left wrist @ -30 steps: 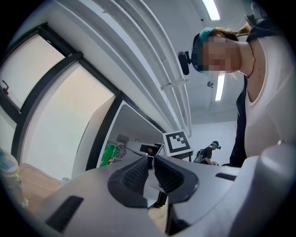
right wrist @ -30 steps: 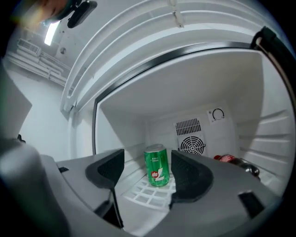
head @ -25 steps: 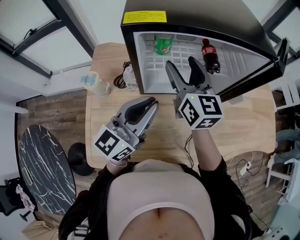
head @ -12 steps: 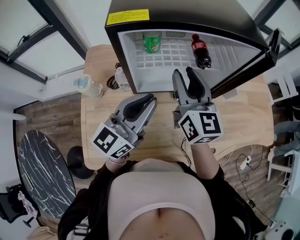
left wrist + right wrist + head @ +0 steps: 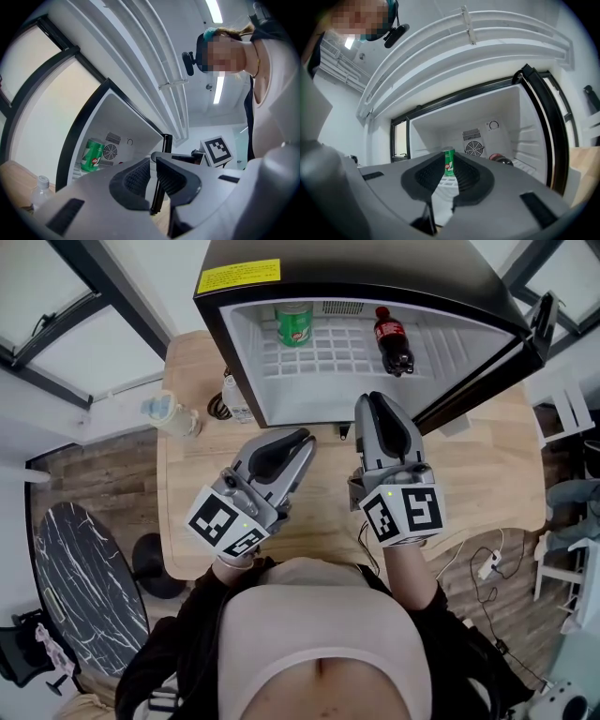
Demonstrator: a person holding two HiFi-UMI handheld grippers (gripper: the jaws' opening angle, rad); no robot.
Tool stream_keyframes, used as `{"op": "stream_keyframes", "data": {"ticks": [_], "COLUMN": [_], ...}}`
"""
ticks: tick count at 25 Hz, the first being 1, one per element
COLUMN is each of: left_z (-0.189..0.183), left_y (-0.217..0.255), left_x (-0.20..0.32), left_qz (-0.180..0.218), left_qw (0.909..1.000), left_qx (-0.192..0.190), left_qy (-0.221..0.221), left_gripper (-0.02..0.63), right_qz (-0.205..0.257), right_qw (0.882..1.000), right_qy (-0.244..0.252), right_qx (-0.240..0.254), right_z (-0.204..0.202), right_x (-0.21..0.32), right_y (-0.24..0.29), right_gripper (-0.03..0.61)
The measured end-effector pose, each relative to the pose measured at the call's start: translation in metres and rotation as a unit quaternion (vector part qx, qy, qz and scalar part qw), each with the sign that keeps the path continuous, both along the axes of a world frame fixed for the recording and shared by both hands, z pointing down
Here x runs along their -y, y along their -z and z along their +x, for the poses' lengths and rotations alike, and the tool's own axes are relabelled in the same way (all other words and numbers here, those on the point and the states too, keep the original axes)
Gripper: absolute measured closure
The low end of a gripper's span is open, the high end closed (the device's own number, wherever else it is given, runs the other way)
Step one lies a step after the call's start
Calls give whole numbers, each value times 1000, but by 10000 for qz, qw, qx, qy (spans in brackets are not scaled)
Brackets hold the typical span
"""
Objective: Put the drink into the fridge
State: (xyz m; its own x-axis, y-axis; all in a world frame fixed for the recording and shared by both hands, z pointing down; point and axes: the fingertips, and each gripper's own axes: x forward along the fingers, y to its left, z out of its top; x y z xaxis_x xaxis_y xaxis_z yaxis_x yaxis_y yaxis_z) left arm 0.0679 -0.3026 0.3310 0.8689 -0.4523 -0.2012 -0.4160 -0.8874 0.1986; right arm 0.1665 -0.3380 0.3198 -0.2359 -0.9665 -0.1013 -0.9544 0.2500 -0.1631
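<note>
Nearest, at lower centre of the head view, the person holds both grippers over the wooden table point(image 5: 487, 474).

The left gripper point(image 5: 304, 438) has its jaws drawn together, only a sliver between the pads, and holds nothing. Its cube carries black-and-white square markers with no text.

The right gripper point(image 5: 375, 401) sits just short of the fridge point(image 5: 450, 338) opening. Its jaws have just been closing and now leave a narrow slit. Nothing is between them; the can seen through the slit stands far back.

At upper left of the table a clear water bottle point(image 5: 236, 399) stands beside the fridge wall. Its label cannot be read.

The fridge door is open. On the white wire shelf a green can point(image 5: 294, 322) stands upright at the back left; its red-and-white logo looks like 7up. To its right is a cola bottle point(image 5: 393, 341) with a red cap and red label, script too small to read.

On the fridge's black top is a yellow sticker point(image 5: 238, 277), print illegible.
</note>
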Motion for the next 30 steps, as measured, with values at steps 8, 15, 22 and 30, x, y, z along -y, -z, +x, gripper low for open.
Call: {"op": "stream_keyframes", "data": {"ticks": [8,15,22,30], "left_z": [18,23,28,8], "left_y": [-4,-6,-4,-4], "left_x": [-12,-27,-45,-88], "left_qz": [104,195,275,210], "left_qw": [9999,9998,9996,9997], "left_qx": [46,46,-9,7], "left_qy": [43,97,-43,-105], "left_gripper": [566,566,568,567], "right_qz": [51,125,107,-40], "right_qw": [9996,9987,9984,9992], "right_qy": [237,378,368,302], "right_qx": [-163,-307,-423,-262], "right_z": [2,2,-7,-24], "right_x": [-22,-40,-65,-109], "right_y": [-10,-14,-17,-21], "right_gripper": [534,543,546,546]}}
